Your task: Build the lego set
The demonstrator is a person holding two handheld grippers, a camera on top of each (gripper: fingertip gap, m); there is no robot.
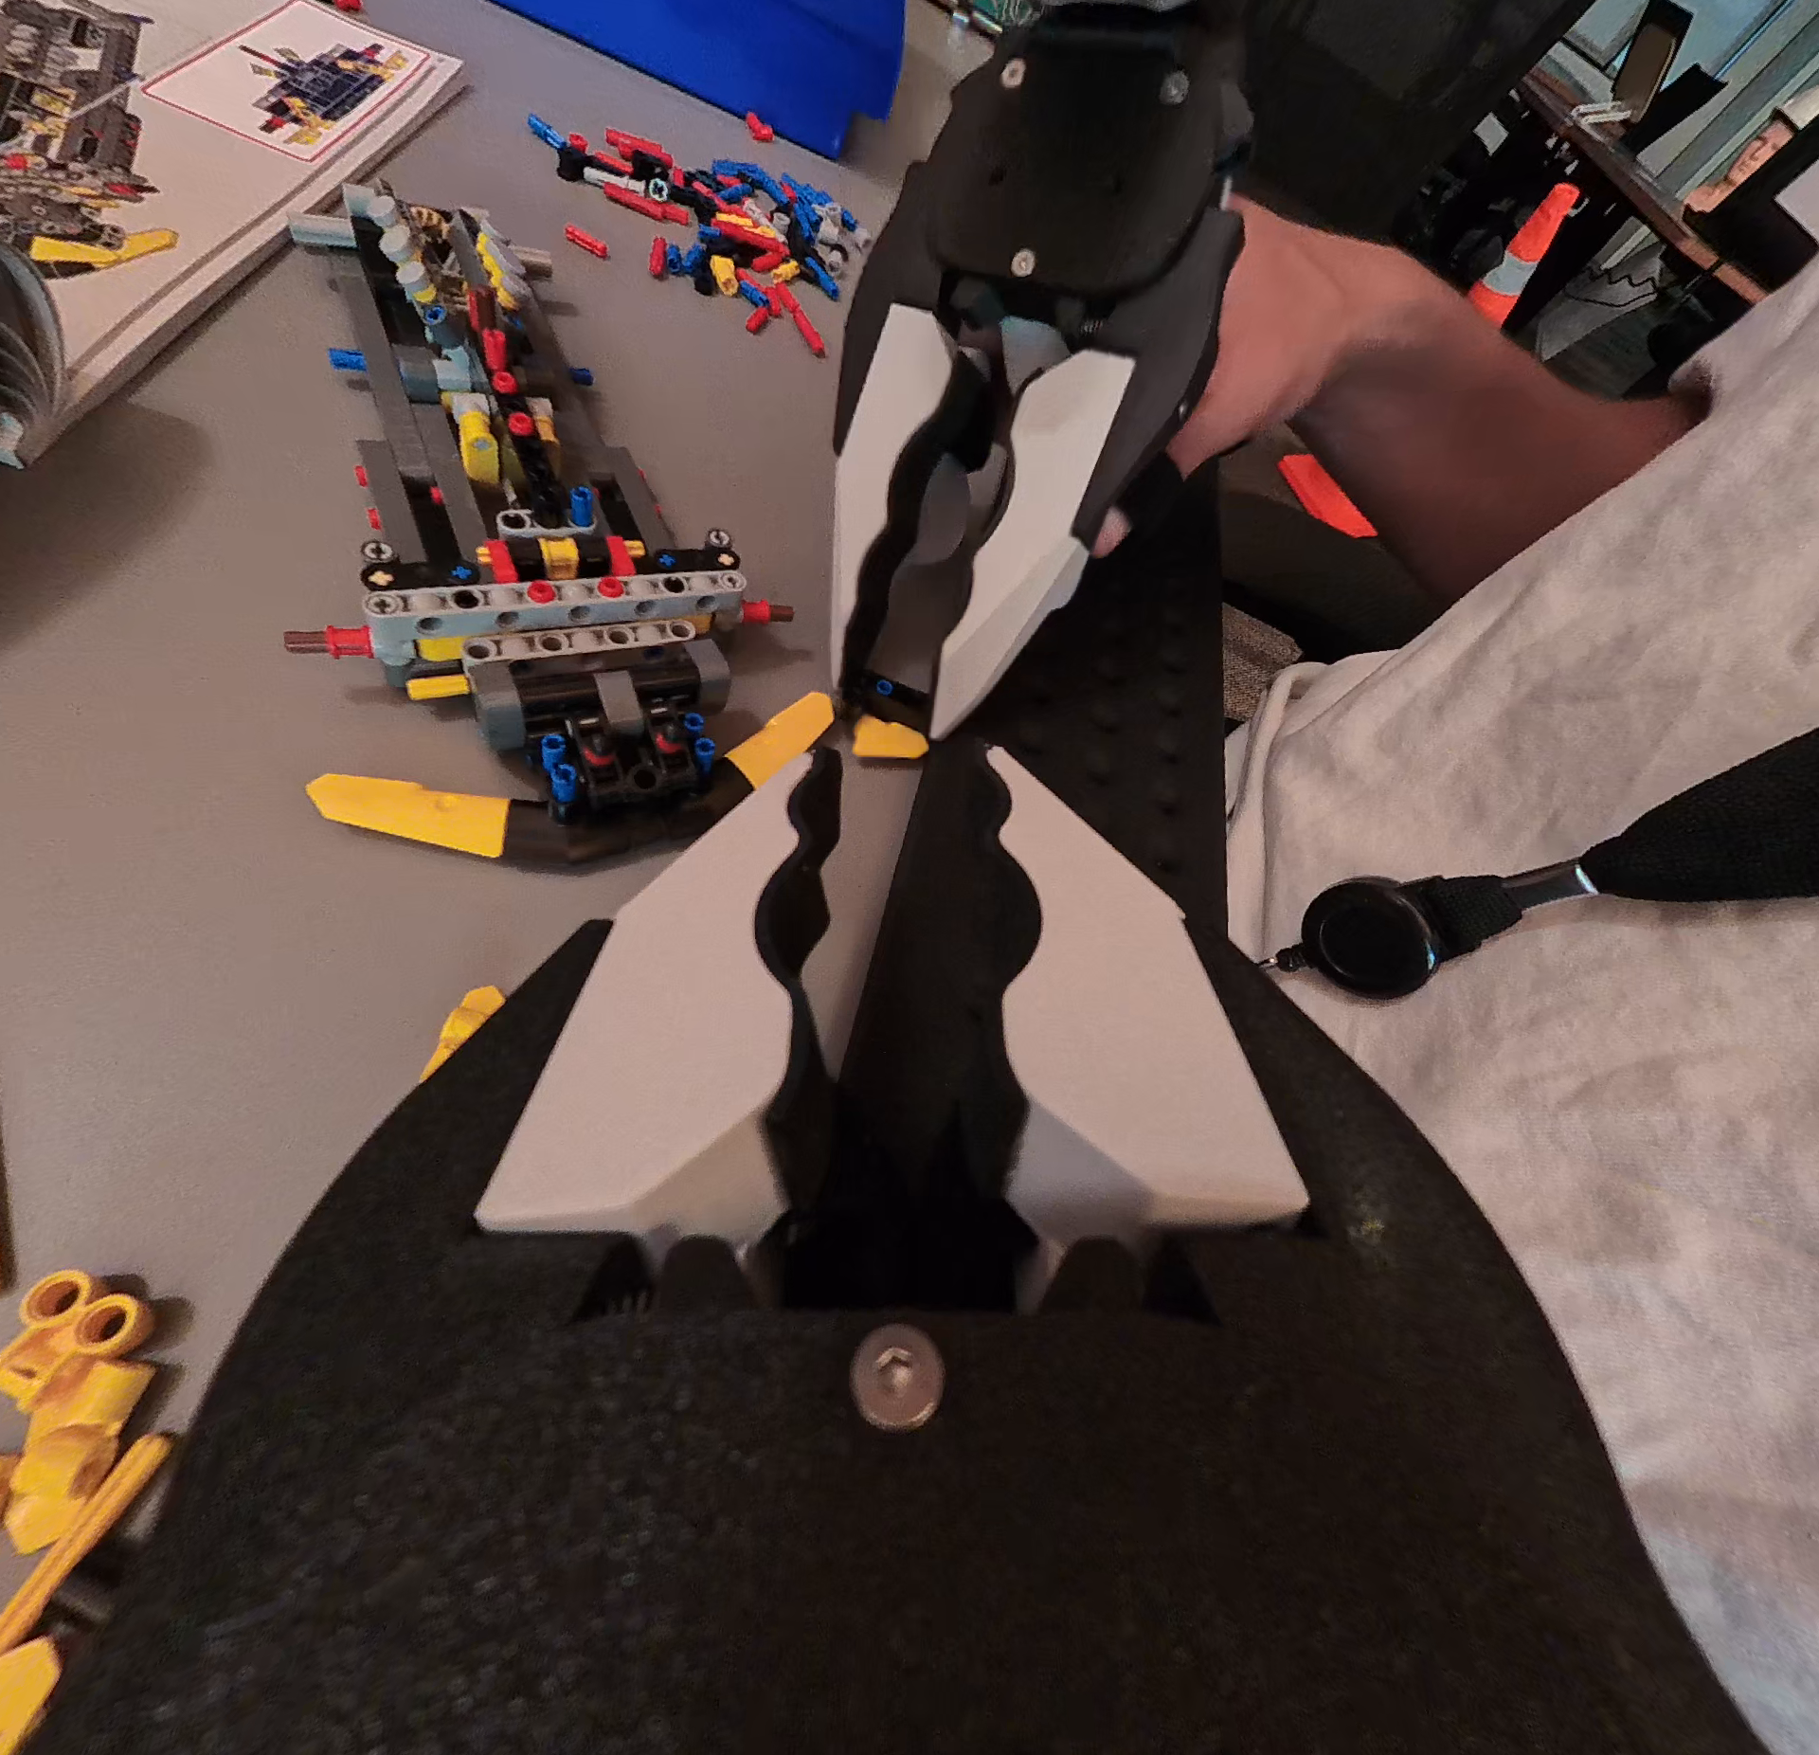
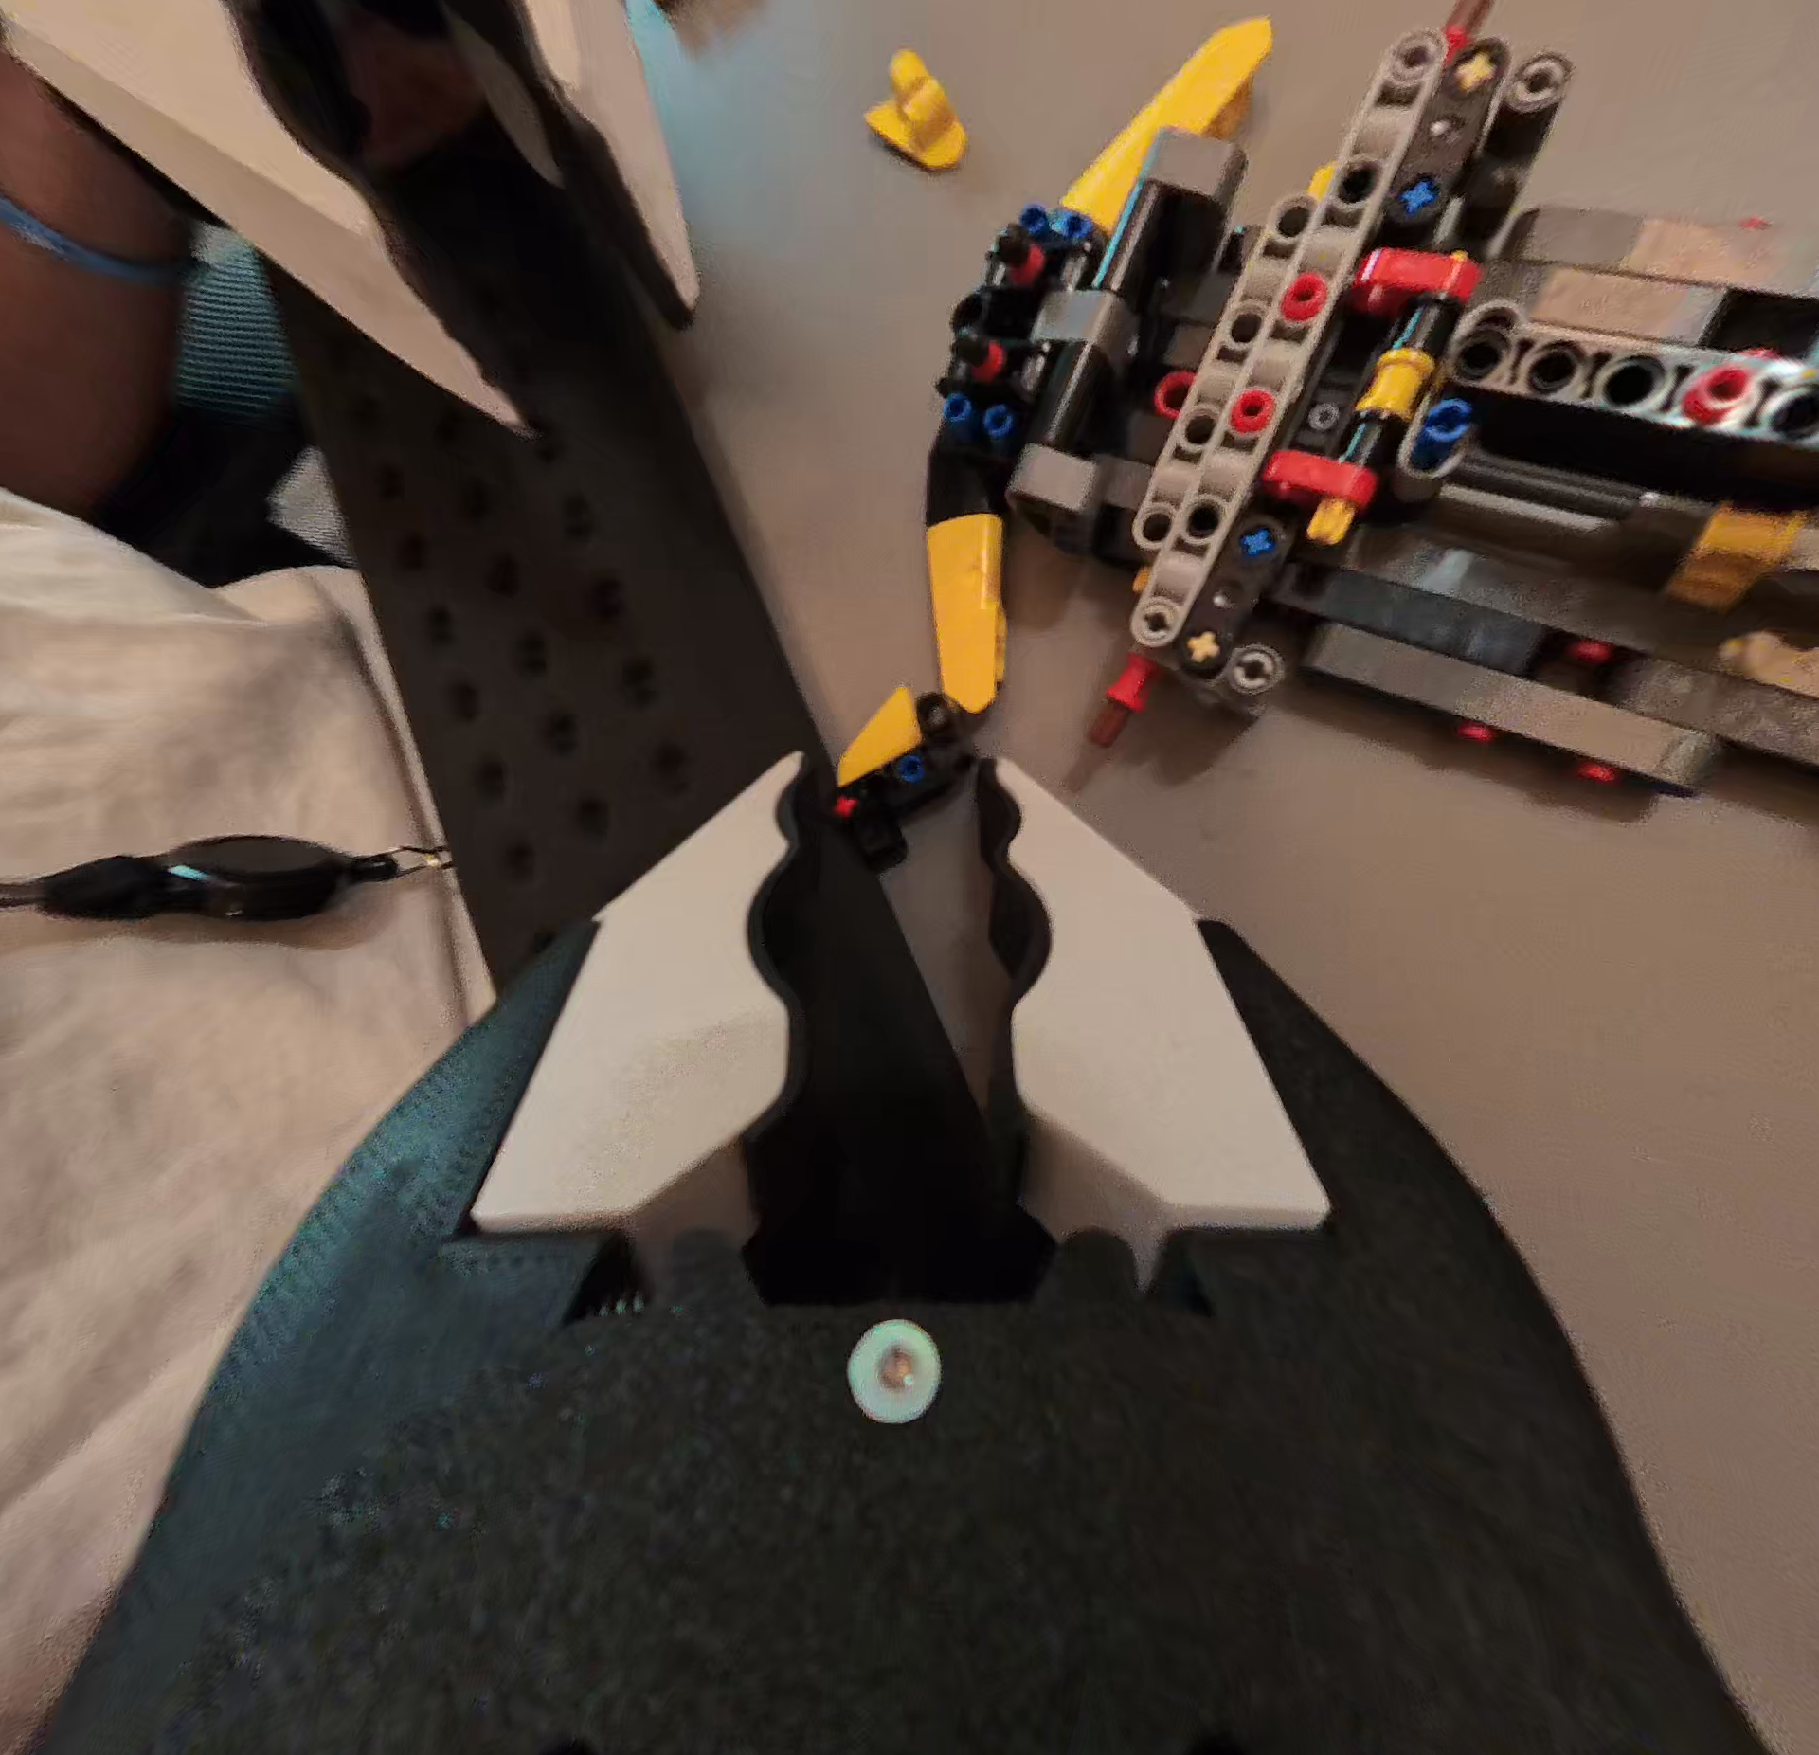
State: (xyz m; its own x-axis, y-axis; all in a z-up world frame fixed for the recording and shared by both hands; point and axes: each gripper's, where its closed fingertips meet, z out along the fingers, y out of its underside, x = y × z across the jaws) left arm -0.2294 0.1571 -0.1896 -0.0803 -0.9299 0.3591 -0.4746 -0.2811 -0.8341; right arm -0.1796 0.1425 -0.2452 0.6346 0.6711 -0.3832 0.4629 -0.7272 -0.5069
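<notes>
Two grippers are showing: the left gripper (image 1: 901,753) sitting near, the right gripper (image 1: 886,713) hanging just beyond it, pinching one small yellow-and-black piece (image 2: 901,758). One long partly built lego model (image 1: 522,516) is lying on the grey table (image 1: 148,822), carrying two yellow wing panels (image 1: 408,812) at its near end, with one open instruction booklet (image 1: 197,162) sitting far left. One scattered pile of small pins (image 1: 719,221) too many to count is lying far, one heap of yellow parts (image 1: 69,1393) is sitting near left, and one blue bin (image 1: 689,14) is standing far.
</notes>
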